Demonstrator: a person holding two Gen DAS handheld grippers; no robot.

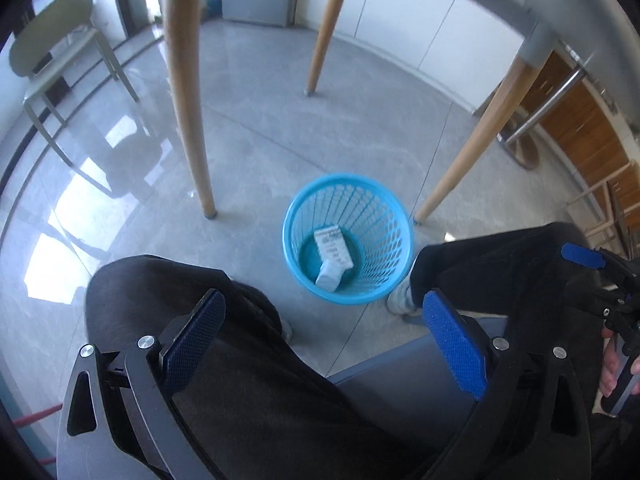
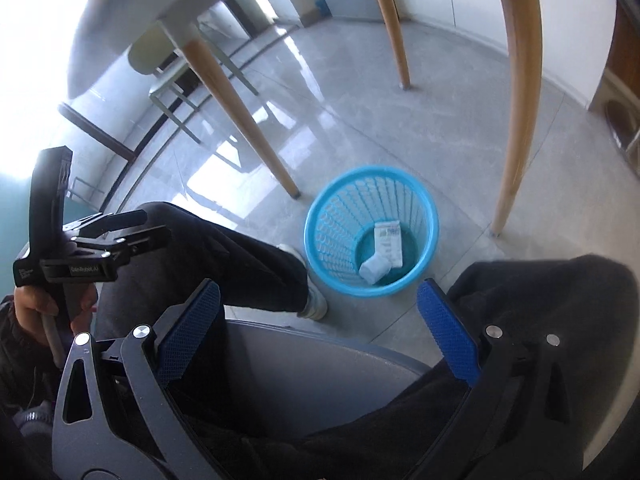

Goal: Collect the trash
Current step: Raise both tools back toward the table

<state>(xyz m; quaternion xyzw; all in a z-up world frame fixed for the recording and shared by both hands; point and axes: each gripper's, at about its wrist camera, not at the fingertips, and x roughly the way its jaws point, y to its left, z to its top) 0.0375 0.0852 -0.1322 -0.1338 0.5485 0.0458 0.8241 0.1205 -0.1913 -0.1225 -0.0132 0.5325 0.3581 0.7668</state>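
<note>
Left tool (image 1: pixel 322 336) spread wide, empty; right tool (image 2: pixel 318 330) likewise; blue basket (image 1: pixel 394 220) holds white box (image 1: pixel 334 246).

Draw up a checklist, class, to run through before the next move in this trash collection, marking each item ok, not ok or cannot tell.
1. Blue basket upright on the floor: ok.
2. White carton and crumpled white piece lie inside it: ok.
3. Left gripper open, holding nothing: ok.
4. Right gripper open, holding nothing: ok.
5. More trash left to collect: cannot tell.
</note>
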